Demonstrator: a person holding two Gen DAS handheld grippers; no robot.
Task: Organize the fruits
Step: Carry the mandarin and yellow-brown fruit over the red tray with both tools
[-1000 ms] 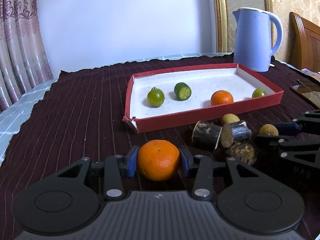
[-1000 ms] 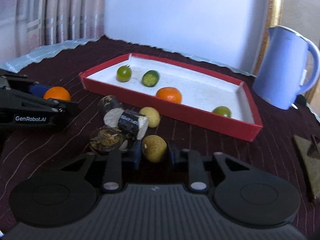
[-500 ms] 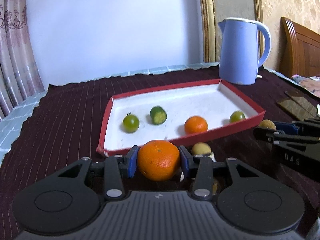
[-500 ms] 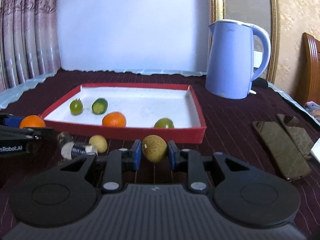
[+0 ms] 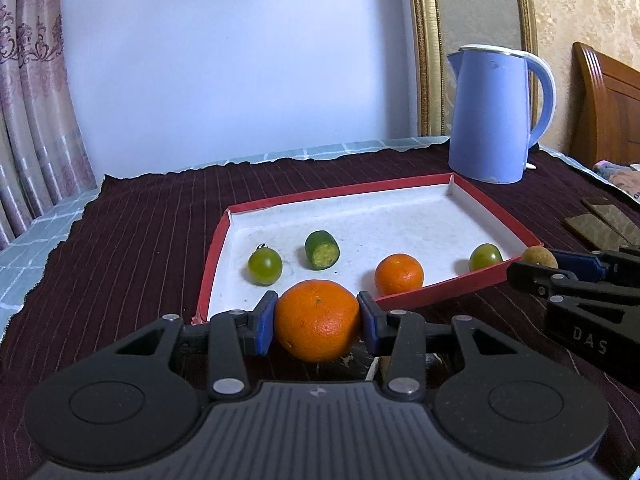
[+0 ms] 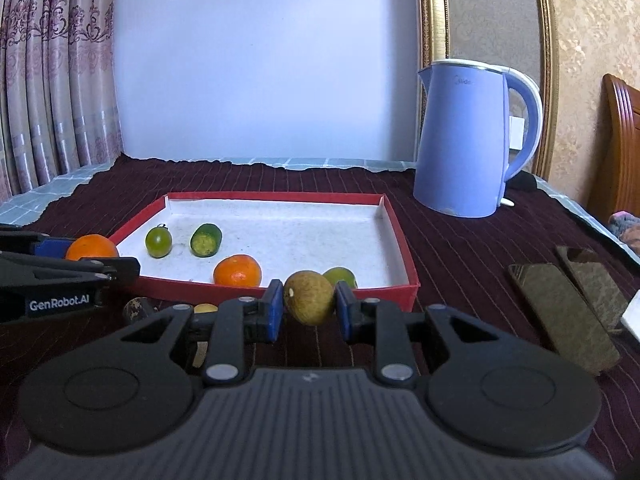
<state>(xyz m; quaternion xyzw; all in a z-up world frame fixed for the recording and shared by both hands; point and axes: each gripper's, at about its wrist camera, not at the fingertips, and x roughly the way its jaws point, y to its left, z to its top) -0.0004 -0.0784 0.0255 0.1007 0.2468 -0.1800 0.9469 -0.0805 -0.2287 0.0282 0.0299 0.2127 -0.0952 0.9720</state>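
My left gripper (image 5: pixel 317 322) is shut on a large orange (image 5: pixel 317 320), held just before the near left rim of the red tray (image 5: pixel 440 292). My right gripper (image 6: pixel 309 306) is shut on a small brownish-yellow fruit (image 6: pixel 309 297), held before the tray's near edge (image 6: pixel 304 286). Inside the white-lined tray lie a green tomato (image 5: pixel 264 266), a cut green cucumber piece (image 5: pixel 321 250), a small orange (image 5: pixel 399 274) and another green tomato (image 5: pixel 485 257). The right gripper with its fruit (image 5: pixel 538 257) shows at the right of the left wrist view.
A blue kettle (image 6: pixel 472 140) stands behind the tray to the right. Two dark flat slabs (image 6: pixel 560 300) lie on the maroon cloth at the right. Dark cut pieces and a yellow fruit (image 6: pixel 138 308) lie on the cloth under the grippers. A wooden chair back (image 5: pixel 608 104) stands far right.
Both grippers have risen with their fruits and come closer to the tray. The pile of dark pieces now lies below them, mostly hidden. The right gripper has rolled level.
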